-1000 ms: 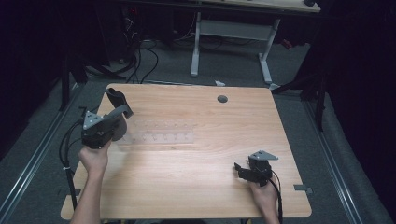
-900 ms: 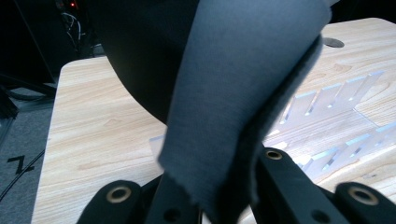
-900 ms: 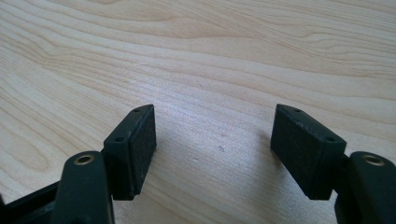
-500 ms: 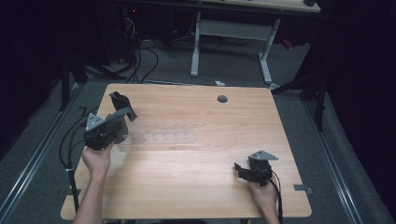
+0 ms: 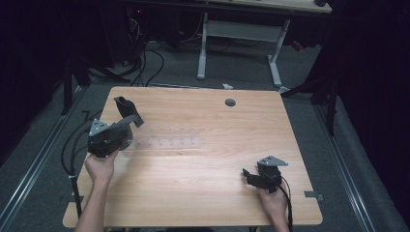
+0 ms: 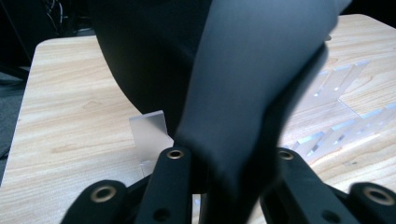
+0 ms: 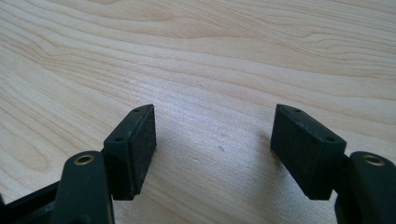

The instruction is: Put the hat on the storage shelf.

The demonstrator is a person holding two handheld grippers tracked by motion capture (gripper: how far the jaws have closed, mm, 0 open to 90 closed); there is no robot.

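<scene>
My left gripper (image 5: 126, 126) hovers over the table's left side, held by a hand. A black curved object (image 5: 126, 110) stands up from its tip. In the left gripper view this object (image 6: 243, 70) looms blurred between the two jaw arms (image 6: 173, 179). The jaws have just been opening and the object is still between them, loose. A clear slotted plastic strip (image 5: 169, 142) lies flat on the table (image 5: 203, 193) just right of this gripper. My right gripper (image 5: 249, 175) rests low at the front right, with its pads (image 7: 140, 149) wide apart over bare wood and nothing between them.
A small frosted clear block (image 6: 149, 133) sits on the wood behind the black object. A round cable hole (image 5: 230, 102) is near the far edge. Cables (image 5: 72, 150) trail off the left side. A white desk frame (image 5: 241, 34) stands beyond the table.
The black object at the left gripper's tip has dipped a little lower and nearer the gripper. Both hands have stayed in place.
</scene>
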